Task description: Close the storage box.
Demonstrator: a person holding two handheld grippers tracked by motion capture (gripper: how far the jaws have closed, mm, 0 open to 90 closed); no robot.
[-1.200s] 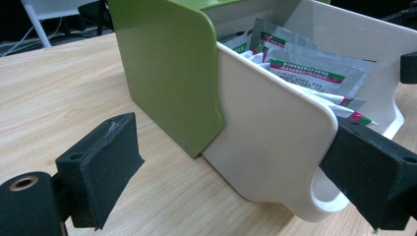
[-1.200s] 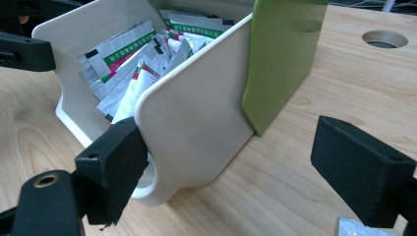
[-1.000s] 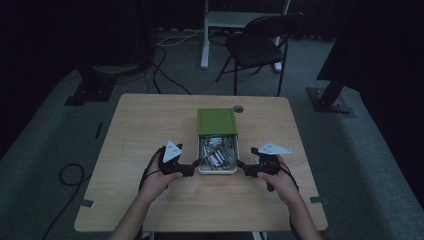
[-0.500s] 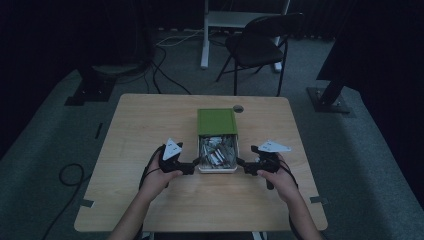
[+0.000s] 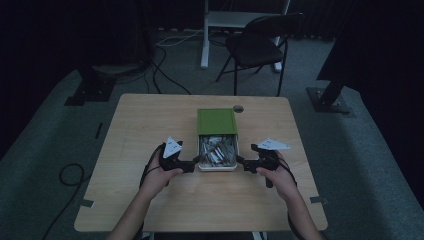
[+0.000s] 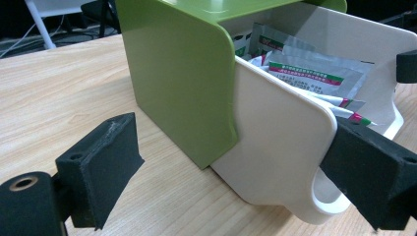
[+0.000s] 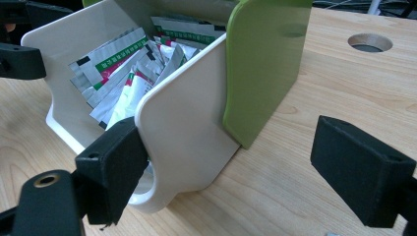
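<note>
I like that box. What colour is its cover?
Green. The cover shows best in the left gripper view, over a white drawer of packets.

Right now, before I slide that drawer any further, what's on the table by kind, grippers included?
Green sleeve: 1
White drawer, pulled partway out: 1
Foil sachets in the drawer: a loose heap, too overlapped to count
Grippers: 2, left gripper and right gripper, both open, one at each front corner of the drawer
Total: 4 items plus the sachet heap
</note>
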